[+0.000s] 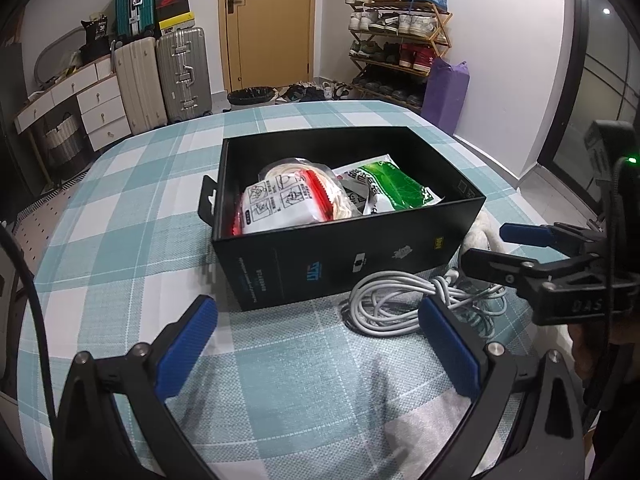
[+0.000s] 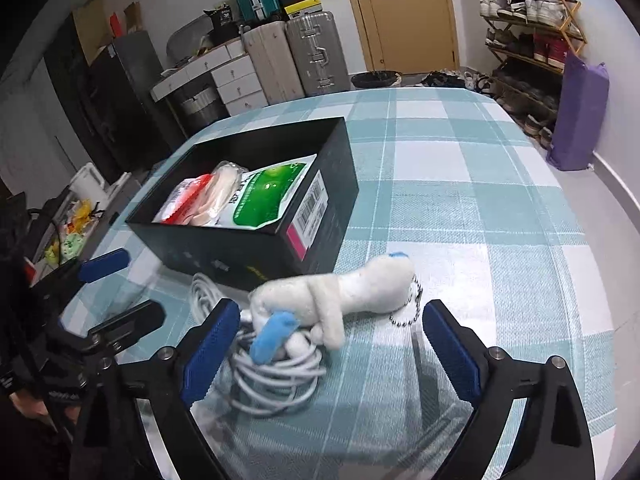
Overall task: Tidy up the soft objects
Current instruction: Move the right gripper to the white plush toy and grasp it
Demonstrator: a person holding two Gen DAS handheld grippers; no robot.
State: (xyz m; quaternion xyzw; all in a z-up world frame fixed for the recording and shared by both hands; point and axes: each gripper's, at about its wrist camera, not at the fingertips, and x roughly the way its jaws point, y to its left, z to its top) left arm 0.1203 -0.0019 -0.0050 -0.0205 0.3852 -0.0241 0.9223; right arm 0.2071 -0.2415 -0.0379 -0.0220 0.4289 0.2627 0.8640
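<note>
A black open box (image 1: 340,256) (image 2: 340,168) stands on the checked tablecloth and holds a red-and-white packet (image 1: 280,204) (image 2: 188,196) and a green-and-white packet (image 1: 392,188) (image 2: 268,196). A coiled white cable (image 1: 404,304) (image 2: 272,384) lies in front of the box. A white plush toy (image 2: 340,292) with blue tips and a bead chain lies partly on the cable; only a bit of it (image 1: 480,236) shows in the left view. My left gripper (image 1: 316,344) is open and empty, just before the box and cable. My right gripper (image 2: 324,348) (image 1: 484,248) is open, its fingers either side of the plush.
The checked cloth (image 1: 120,216) (image 2: 480,184) covers a rounded table. Behind it stand suitcases (image 1: 160,76), a drawer unit (image 1: 96,108), a door, a bin and a shoe rack (image 2: 528,24). A purple bag (image 2: 580,112) leans at the right wall.
</note>
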